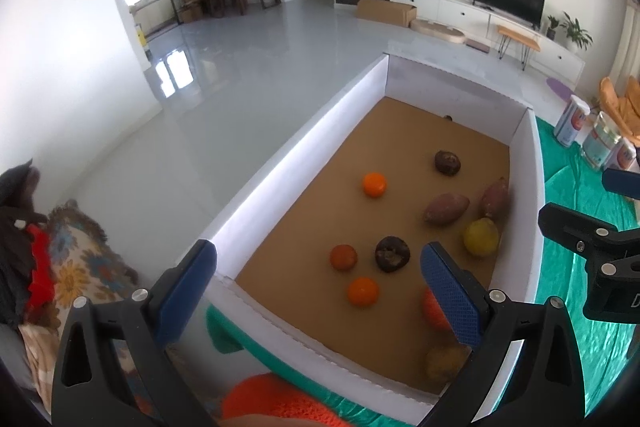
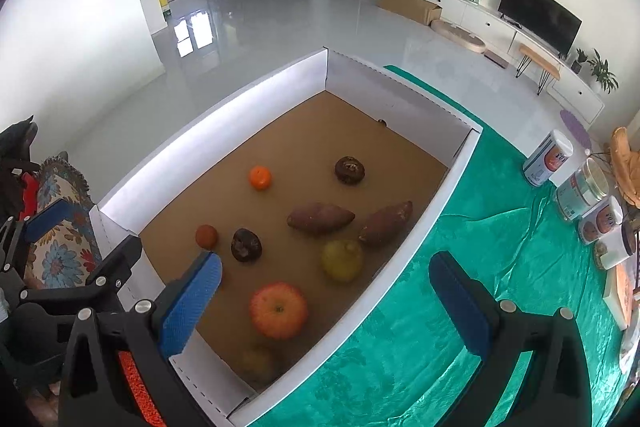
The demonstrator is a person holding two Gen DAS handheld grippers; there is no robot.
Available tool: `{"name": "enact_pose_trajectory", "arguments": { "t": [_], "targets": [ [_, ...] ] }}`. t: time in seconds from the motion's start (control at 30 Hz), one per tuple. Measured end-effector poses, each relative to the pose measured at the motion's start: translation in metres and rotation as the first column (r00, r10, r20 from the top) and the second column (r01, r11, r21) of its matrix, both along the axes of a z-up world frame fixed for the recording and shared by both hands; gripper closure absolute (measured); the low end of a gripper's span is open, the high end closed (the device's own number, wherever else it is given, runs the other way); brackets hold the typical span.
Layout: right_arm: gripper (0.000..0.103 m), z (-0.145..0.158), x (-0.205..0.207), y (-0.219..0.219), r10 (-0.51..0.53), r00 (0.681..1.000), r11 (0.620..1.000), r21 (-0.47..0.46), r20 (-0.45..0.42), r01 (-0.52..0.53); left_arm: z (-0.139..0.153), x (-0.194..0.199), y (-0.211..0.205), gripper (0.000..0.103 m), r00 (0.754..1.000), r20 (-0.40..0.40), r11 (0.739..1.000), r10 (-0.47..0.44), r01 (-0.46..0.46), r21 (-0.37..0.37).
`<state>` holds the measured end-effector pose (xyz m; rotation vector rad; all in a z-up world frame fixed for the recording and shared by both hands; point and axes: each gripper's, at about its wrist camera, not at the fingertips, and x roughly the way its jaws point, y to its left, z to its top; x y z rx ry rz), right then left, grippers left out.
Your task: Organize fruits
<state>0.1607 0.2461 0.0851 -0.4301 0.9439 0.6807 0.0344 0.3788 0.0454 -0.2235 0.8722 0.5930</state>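
While both blue-padded grippers, left (image 1: 318, 291) and right (image 2: 326, 297), hang wide open and empty, mixed fruits (image 2: 279, 310) lie scattered, ungrouped, across the white-walled cardboard box (image 2: 452, 171).

White-walled box (image 2: 448, 167) with brown floor, green cloth (image 2: 460, 227) on desk, orange tangerines (image 2: 260, 177), yellow lemon (image 2: 342, 261), floral cushion (image 1: 76, 267) left of jaws

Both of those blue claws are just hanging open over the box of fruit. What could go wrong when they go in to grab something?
The round fruits lie loose on the smooth cardboard floor: a small orange could roll away if nudged. The yellow fruit sits touching a sweet potato, so jaws closing there might catch both. The big orange fruit lies near the box wall, which could block the right gripper.
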Motion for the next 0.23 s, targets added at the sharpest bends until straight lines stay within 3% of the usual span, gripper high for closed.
{"name": "enact_pose_trajectory", "arguments": {
  "t": [0.23],
  "targets": [
    [0.0,-0.0046,0.0003,0.0041,0.005,1.0,1.0,0.0,-0.007,-0.005,-0.0021,-0.0037,0.0023,0.001,1.0,0.028,0.999,-0.006,0.007,-0.035]
  ]
}}
